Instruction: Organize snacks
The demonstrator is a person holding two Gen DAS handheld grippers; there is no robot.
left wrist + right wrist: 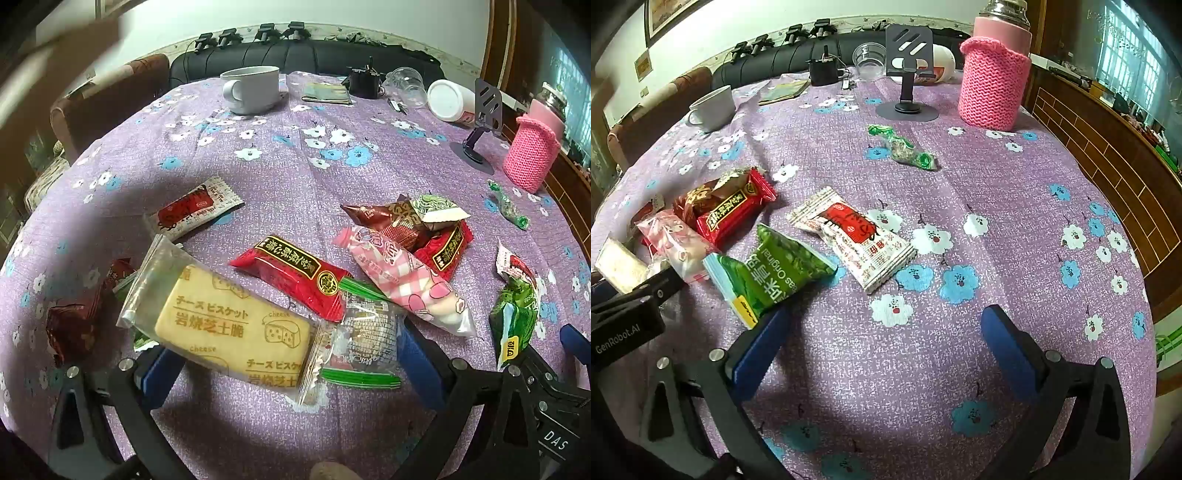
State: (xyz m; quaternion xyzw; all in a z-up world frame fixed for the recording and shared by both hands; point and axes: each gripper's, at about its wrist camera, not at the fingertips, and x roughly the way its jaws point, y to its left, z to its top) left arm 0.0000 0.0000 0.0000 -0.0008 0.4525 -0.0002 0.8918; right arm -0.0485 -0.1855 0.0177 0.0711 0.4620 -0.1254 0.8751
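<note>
Snack packets lie on a purple flowered tablecloth (295, 155). My left gripper (284, 354) is open, its blue fingers on either side of a cheese biscuit packet (229, 325) and a green-striped clear candy packet (365, 339). Beyond lie a red packet (295, 277), a pink packet (406, 284), a small pile (417, 221) and a white-red packet (192, 212). My right gripper (882, 343) is open and empty above the cloth; its left finger (757, 350) is beside a green pea packet (772, 269). A white-red packet (853, 240) and a green candy (905, 147) lie ahead.
At the far side stand a white mug (251, 88), a phone stand (907, 74), a flask in a pink knitted sleeve (995, 81), a clear cup (868, 59) and a black device (823, 70). A wooden cabinet (1108, 158) borders the table's right edge.
</note>
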